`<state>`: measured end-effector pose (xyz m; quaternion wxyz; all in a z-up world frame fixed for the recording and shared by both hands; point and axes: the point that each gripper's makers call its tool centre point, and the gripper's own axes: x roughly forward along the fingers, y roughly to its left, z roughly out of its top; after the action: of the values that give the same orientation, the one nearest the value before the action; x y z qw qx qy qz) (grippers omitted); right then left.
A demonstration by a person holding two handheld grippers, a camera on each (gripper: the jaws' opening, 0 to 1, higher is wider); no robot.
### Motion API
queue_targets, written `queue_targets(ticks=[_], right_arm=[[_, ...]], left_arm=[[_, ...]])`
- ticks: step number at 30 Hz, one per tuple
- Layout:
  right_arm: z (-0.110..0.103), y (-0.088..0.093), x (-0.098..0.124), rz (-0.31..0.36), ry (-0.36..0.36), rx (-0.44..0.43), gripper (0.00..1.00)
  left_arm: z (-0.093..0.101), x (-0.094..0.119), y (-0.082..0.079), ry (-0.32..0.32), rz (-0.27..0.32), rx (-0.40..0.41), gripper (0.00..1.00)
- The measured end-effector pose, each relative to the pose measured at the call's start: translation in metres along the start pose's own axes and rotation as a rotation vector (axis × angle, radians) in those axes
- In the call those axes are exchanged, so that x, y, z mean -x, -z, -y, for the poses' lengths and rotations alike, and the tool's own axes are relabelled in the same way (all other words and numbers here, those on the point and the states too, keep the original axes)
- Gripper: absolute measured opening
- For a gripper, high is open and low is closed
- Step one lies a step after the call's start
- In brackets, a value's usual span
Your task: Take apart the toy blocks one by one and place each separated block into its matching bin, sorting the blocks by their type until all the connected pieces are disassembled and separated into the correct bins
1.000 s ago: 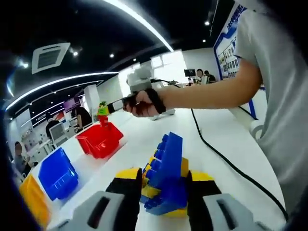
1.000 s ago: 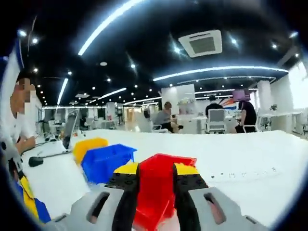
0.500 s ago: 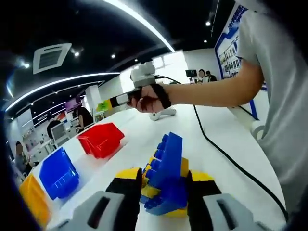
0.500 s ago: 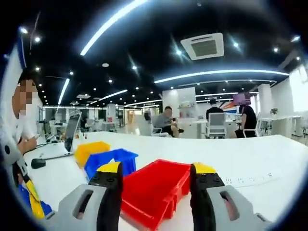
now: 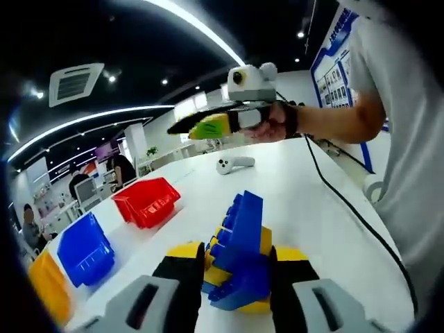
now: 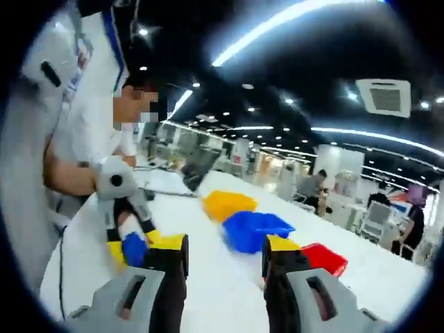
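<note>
Blocks (image 5: 239,260): one joined cluster of blue and yellow studded plastic bricks, pinched between the jaws of the left gripper (image 5: 234,277), low and near in the left gripper view. A tall blue brick stood on edge at the top, with yellow pieces beneath and behind it. In the right gripper view the same cluster (image 6: 132,248) appeared at the left, in that gripper, above the white table (image 6: 222,277).

Handling, as judged: light, rigid, hard plastic with smooth, somewhat slippery faces, and not fragile. The stud joints would likely resist a straight pull and give more readily to a bend or twist. The best hold seemed to be across the flat side faces of a single brick, near its joint, not on the studded edge.

Right gripper (image 6: 223,258): jaws spread with nothing between them; also seen far in the left gripper view (image 5: 208,125), raised above the table in the person's hand (image 5: 272,125). From that side its jaw gap could not be read.

Bins, three, open-fronted, in a row on the table:
- Red bin (image 5: 146,201), farthest of the three in the left gripper view. Contents could not be made out.
- Blue bin (image 5: 83,250), middle. The visible part of the inside looked bare.
- Yellow bin (image 5: 47,288), nearest, at the left edge; interior largely hidden.

Other: a small white controller-like object (image 5: 234,164) lay on the far table; a black cable (image 5: 347,208) ran along the right.
</note>
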<state>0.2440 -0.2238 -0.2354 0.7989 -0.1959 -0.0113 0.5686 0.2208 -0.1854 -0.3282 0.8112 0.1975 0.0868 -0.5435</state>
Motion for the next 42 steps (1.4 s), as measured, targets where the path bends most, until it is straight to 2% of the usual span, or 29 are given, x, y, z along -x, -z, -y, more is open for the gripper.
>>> queue_targets(ticks=[2, 5, 7, 10, 13, 15, 16, 20, 22, 23, 25, 28, 30, 32, 33, 34, 36, 37, 39, 40, 42], right_arm=[[-0.027, 0.007, -0.001, -0.046, -0.065, 0.073, 0.4], [-0.052, 0.02, -0.004, -0.107, -0.102, 0.161, 0.36], [-0.06, 0.026, -0.009, -0.139, -0.106, 0.265, 0.33], [-0.069, 0.028, -0.018, -0.134, -0.134, 0.305, 0.3], [-0.065, 0.037, -0.026, -0.178, -0.123, 0.39, 0.24], [-0.063, 0.04, -0.031, -0.183, -0.115, 0.39, 0.24], [-0.062, 0.036, -0.033, -0.163, -0.113, 0.381, 0.22], [-0.064, 0.036, -0.031, -0.194, -0.137, 0.372, 0.19], [-0.064, 0.037, -0.031, -0.2, -0.121, 0.368, 0.18], [-0.062, 0.037, -0.03, -0.199, -0.101, 0.318, 0.18], [-0.061, 0.037, -0.029, -0.191, -0.085, 0.307, 0.18], [-0.058, 0.035, -0.029, -0.147, -0.057, 0.096, 0.19], [-0.053, 0.034, -0.027, -0.053, -0.015, -0.129, 0.2], [-0.052, 0.033, -0.024, -0.019, -0.015, -0.161, 0.2], [-0.054, 0.034, -0.023, -0.032, -0.017, -0.125, 0.2], [-0.056, 0.034, -0.023, -0.048, -0.01, -0.032, 0.2], [-0.06, 0.033, -0.024, -0.057, -0.014, 0.07, 0.19], [-0.061, 0.033, -0.025, -0.085, -0.01, 0.192, 0.19], [-0.065, 0.034, -0.024, -0.199, -0.01, 0.457, 0.18], [-0.069, 0.028, -0.025, -0.214, -0.017, 0.586, 0.18], [-0.061, 0.02, -0.023, -0.291, 0.017, 0.828, 0.18]], left_arm=[[0.0, 0.0, 0.0, -0.002, -0.001, -0.001, 0.38], [0.0, 0.0, 0.0, -0.006, 0.005, 0.003, 0.38], [0.0, 0.0, 0.0, -0.006, 0.01, 0.004, 0.38], [0.003, -0.001, -0.001, 0.012, -0.013, -0.011, 0.38], [0.006, -0.002, -0.002, 0.027, -0.016, -0.019, 0.38], [0.009, -0.003, -0.003, 0.032, -0.012, -0.024, 0.38], [0.01, -0.004, -0.004, 0.035, -0.01, -0.025, 0.38], [0.009, -0.005, -0.004, 0.025, -0.011, -0.025, 0.38], [0.009, -0.005, -0.003, 0.022, -0.01, -0.023, 0.38], [0.009, -0.005, -0.003, 0.019, -0.008, -0.022, 0.38], [0.009, -0.005, -0.003, 0.014, -0.006, -0.023, 0.38], [0.009, -0.006, -0.003, 0.009, -0.001, -0.011, 0.38], [0.008, -0.005, -0.003, 0.008, 0.003, -0.004, 0.38], [0.01, -0.005, -0.005, 0.014, 0.016, 0.026, 0.38], [0.01, -0.005, -0.005, 0.015, 0.014, 0.019, 0.38], [0.011, -0.006, -0.006, 0.015, 0.013, 0.01, 0.38], [0.013, -0.007, -0.005, 0.02, 0.011, 0.007, 0.38], [0.013, -0.007, -0.005, 0.023, 0.011, 0.004, 0.38], [0.014, -0.006, -0.006, 0.026, 0.012, -0.007, 0.38], [0.014, -0.006, -0.006, 0.026, 0.003, -0.018, 0.38], [0.016, -0.005, -0.007, 0.032, -0.005, -0.044, 0.38]])
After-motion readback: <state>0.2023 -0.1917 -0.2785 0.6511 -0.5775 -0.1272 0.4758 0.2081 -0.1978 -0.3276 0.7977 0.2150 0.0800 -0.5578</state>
